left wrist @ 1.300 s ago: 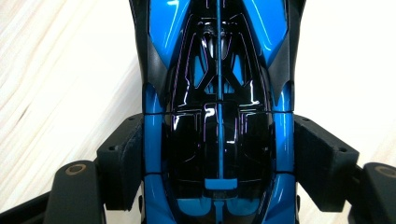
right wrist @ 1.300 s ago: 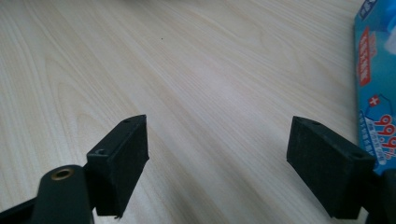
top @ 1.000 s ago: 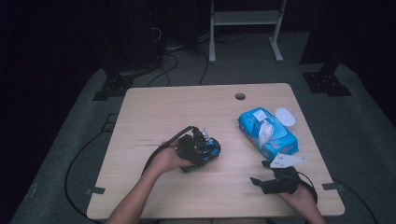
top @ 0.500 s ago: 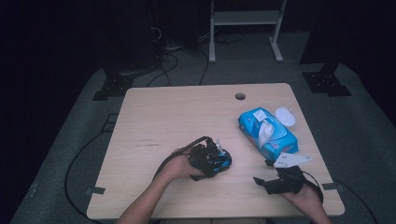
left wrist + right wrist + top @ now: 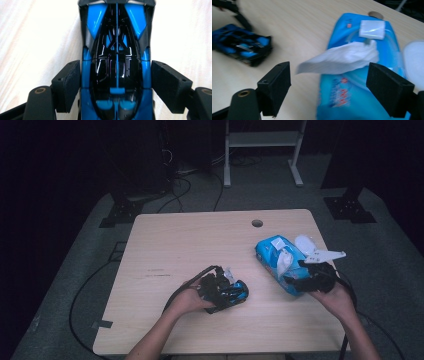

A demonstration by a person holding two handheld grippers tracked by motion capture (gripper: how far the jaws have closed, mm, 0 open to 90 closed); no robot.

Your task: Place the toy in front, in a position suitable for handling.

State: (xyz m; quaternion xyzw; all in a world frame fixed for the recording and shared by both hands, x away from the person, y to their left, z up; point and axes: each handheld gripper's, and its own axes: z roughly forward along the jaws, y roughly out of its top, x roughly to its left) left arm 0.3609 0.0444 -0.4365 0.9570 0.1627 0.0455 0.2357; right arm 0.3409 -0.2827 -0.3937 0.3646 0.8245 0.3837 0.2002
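Plainly, from the high view: a blue and black toy car (image 5: 239, 291) low on the table (image 5: 190, 240), left of centre, in the left gripper (image 5: 227, 292). Farther right, a blue wipes pack (image 5: 270, 251) with one wipe (image 5: 284, 262) poking up from its opening and a white lid (image 5: 304, 242) just beside it. Right gripper (image 5: 300, 275) over the near end of the pack, pointing at that wipe.

Next, in the left gripper view: toy car (image 5: 116, 72) seen from above, nose pointing away, resting on the table (image 5: 37, 37). Fingers (image 5: 68, 82) pressed flush against both flanks at the cabin, so gripping the car. Looks hard, glossy and probably slippery, light for its size, with thin fins and edges likely to snap. Best held just there, across the widest, sturdiest part of the body, and with moderate force only.

Lastly, in the right gripper view: fingers (image 5: 275, 85) spread wide, closed on nothing. Wipe (image 5: 342, 60) hangs limp and folded between and beyond them, touching neither. Soft, thin, likely damp and easy to tear; best pinched low, near the opening under the white flap (image 5: 372, 29), and pulled straight out. Pack (image 5: 362, 100) soft and light, so likely to lift along with the wipe unless held down. Toy car (image 5: 242, 48) blurred at far left, well apart from the pack.
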